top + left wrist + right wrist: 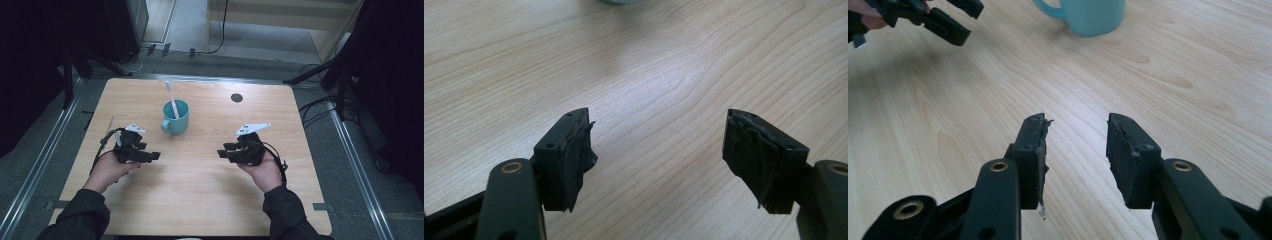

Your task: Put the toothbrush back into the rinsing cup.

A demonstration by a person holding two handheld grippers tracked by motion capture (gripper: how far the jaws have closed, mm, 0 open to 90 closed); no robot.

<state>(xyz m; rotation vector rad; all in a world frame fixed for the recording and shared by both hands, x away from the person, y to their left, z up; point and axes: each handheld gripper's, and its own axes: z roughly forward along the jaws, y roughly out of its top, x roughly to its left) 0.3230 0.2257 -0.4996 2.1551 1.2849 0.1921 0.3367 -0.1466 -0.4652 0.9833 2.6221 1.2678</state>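
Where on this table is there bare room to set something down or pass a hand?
Bare wood lies between the left gripper and right gripper, both open and empty, and runs down to the table's near edge. The far right is free apart from the dark round hole. The tightest spot is far left of centre, around the teal mug holding a pink toothbrush.

The light wood worktop (200,190) w/ rounded corners carries a teal mug (176,116) standing upright near the middle of its far half, handle turned to the person's side, & has a small dark round hole (237,97) near the far right edge.
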